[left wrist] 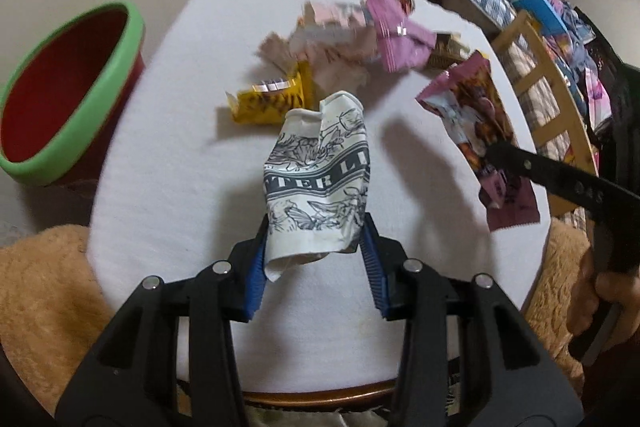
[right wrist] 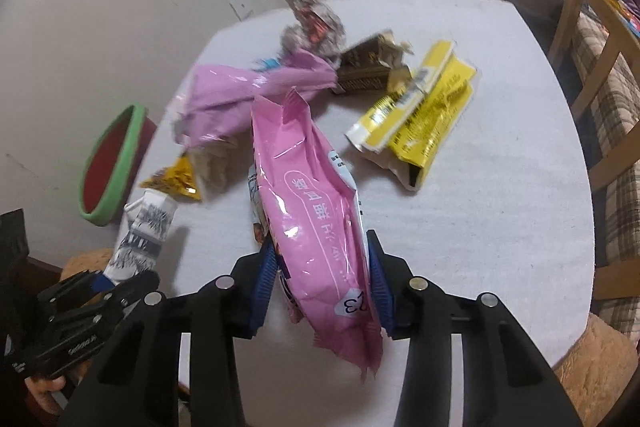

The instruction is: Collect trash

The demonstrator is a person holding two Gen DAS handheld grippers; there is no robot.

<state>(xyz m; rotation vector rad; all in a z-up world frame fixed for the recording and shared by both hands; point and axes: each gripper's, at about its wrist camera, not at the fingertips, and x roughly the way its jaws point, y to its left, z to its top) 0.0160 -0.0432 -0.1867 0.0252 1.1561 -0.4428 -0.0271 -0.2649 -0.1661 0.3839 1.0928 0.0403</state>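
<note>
Nearest, left gripper jaws clamp a crushed paper cup, right gripper jaws pinch a pink wrapper; carry both steadily toward the red bin at ten o'clock.

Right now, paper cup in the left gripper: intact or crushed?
Crushed. The paper cup is flattened and creased, its rim folded in on itself, pinched at its base in the left gripper.

Hidden, cropped and blurred areas

Left wrist view: the pile of wrappers at the far side of the table is motion-blurred, its print unreadable; the crumpled paper cup shows lettering only in part. The red bin is cropped at the left edge. Right wrist view: the pink packet hides the table behind it.
</note>
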